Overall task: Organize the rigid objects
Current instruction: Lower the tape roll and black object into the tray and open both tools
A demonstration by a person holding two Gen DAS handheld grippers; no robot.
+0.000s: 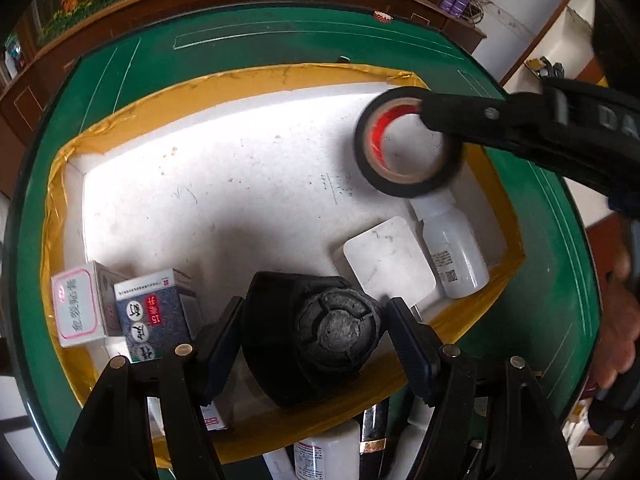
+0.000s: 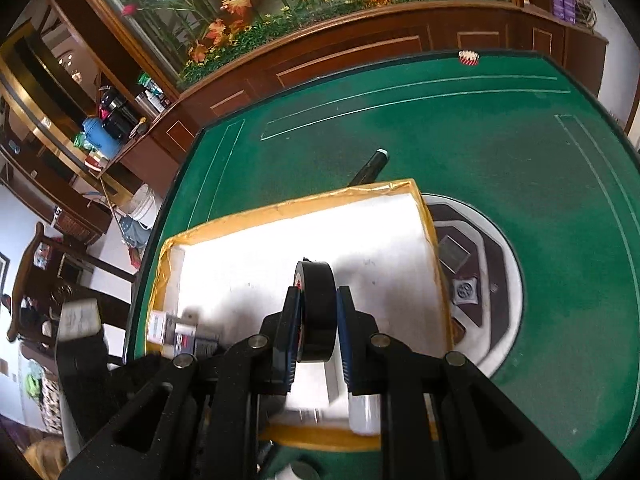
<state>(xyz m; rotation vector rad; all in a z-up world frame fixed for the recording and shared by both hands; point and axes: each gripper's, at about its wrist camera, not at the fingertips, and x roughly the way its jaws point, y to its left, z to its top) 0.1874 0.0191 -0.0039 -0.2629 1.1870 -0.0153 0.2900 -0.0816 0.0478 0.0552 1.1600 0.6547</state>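
Tape roll (image 2: 316, 312), black, rigid and likely light, hangs over the tray's (image 1: 256, 76) far right corner, pinched across its flat faces by the right gripper (image 2: 318, 330); near the front edge, the left gripper (image 1: 316, 340) brackets a dark cap-like piece (image 1: 316, 332), contact unclear.
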